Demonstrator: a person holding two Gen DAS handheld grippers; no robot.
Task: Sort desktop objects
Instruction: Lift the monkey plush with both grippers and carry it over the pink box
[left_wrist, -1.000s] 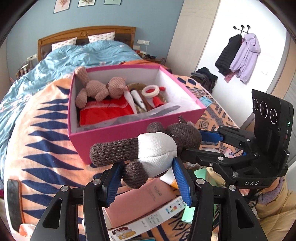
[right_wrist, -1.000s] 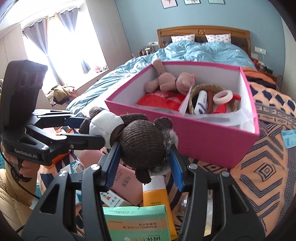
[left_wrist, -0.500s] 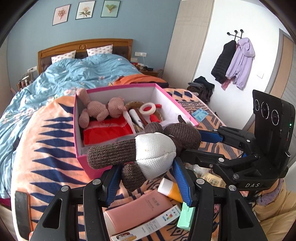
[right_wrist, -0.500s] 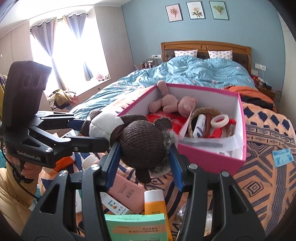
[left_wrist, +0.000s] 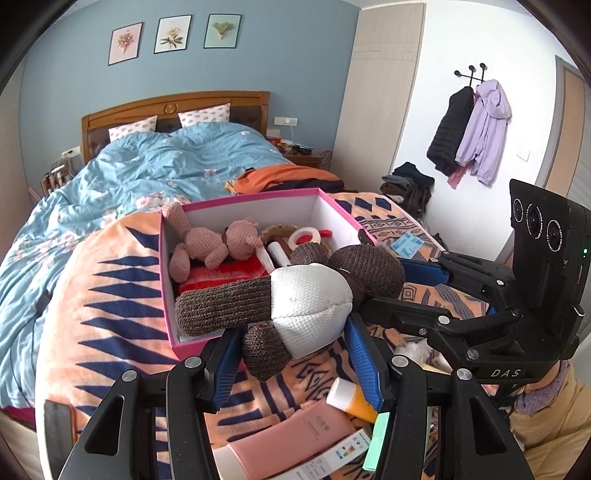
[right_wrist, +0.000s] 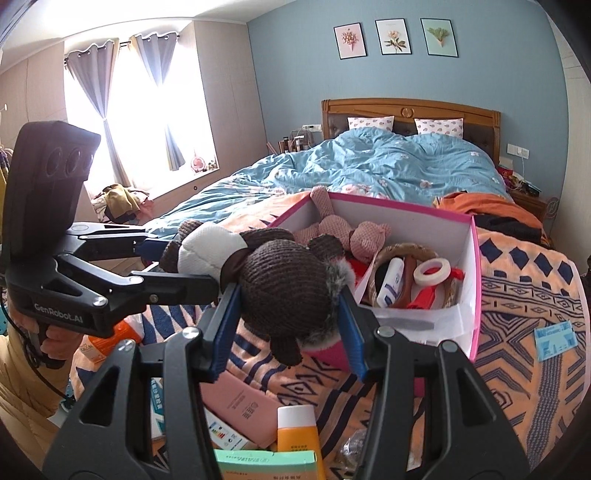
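Both claws grip one brown bear (left_wrist: 317, 295) between them: the left claw (left_wrist: 291, 354) is clenched on its white body, and the right claw (right_wrist: 286, 314) on its knitted head, so the toy hangs in the air across the two sets of blue pads. Just ahead of both claws, and a little lower, sits the pink box (left_wrist: 207, 341), whose near wall lies right under the bear. Sorting looks partly done: a pink bear (left_wrist: 214, 247), a tape roll (right_wrist: 432, 271), a white tube (right_wrist: 389, 282) and some red items already lie inside. The step in hand seems to be carrying the brown bear over the near wall and setting it in. Plenty is left below and behind the claws on the blanket (left_wrist: 110, 295): a pink carton (right_wrist: 243, 410), an orange tube (right_wrist: 297, 432), a green box (right_wrist: 266, 465) and other small packets.
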